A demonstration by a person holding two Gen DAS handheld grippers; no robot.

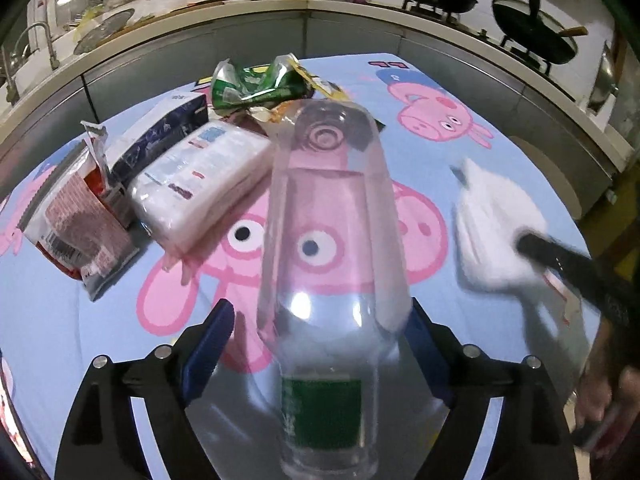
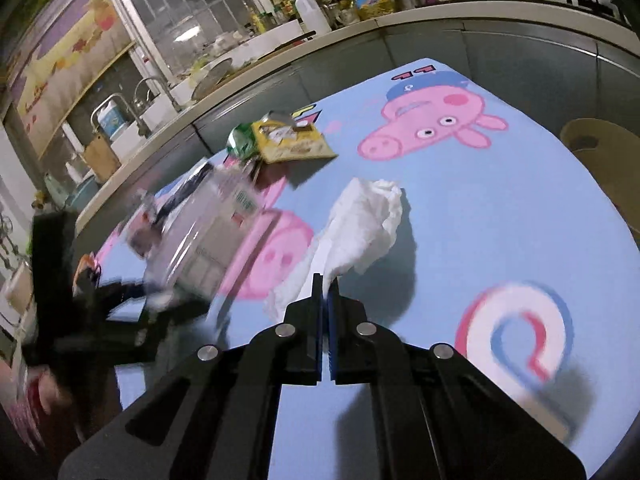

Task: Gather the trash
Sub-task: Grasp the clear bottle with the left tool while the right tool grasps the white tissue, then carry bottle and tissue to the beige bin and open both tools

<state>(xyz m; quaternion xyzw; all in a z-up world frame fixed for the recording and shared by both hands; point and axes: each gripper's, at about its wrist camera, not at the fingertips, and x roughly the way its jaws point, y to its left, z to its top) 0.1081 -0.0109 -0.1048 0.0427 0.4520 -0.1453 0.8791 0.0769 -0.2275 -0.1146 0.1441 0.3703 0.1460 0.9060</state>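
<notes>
Crumpled white paper tissue [image 2: 366, 226] pinched in clenched right claw [image 2: 325, 290]; clear plastic bottle [image 1: 328, 240] between released left claw [image 1: 320, 328] pads; cartoon-pig blue counter [image 2: 460, 220], kitchen behind.

The left gripper [image 1: 316, 340] is a matte black linkage with round silver screws, and its jaws carry ribbed blue pads. The right gripper [image 2: 326, 292] matches it: black arms, four silver screw heads, and blue pads lining the jaws at twelve o'clock.

Clear glossy plastic bottle [image 1: 328, 216], crumpled matt white tissue [image 2: 366, 220], shiny foil wrapper [image 1: 256, 88], smooth printed cloth [image 1: 500, 328].
</notes>
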